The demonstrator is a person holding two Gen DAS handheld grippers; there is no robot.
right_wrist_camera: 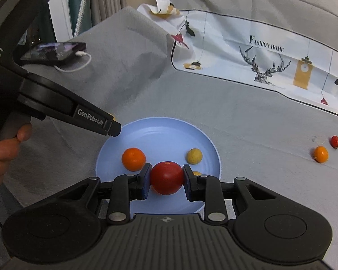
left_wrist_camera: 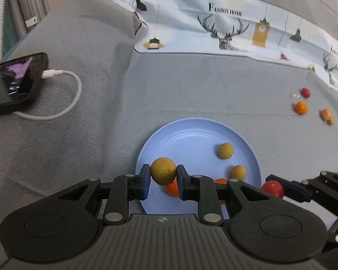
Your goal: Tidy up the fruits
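My left gripper [left_wrist_camera: 163,175] is shut on a yellow-brown round fruit [left_wrist_camera: 163,173], held over the near left part of a light blue plate [left_wrist_camera: 191,132]. My right gripper [right_wrist_camera: 166,178] is shut on a red tomato [right_wrist_camera: 166,177] above the plate's [right_wrist_camera: 160,128] near edge; the tomato also shows in the left wrist view [left_wrist_camera: 273,188]. On the plate lie an orange [right_wrist_camera: 133,158] and two yellow-brown fruits [left_wrist_camera: 225,150] [left_wrist_camera: 238,172]. More fruits lie on the grey cloth to the right: an orange [right_wrist_camera: 320,154] and a small red one [right_wrist_camera: 335,141].
A phone [left_wrist_camera: 13,83] with a white charging cable [left_wrist_camera: 63,94] lies on a raised grey fold at the left. A white printed cloth [right_wrist_camera: 270,51] runs along the back. Another orange fruit [left_wrist_camera: 325,113] lies far right.
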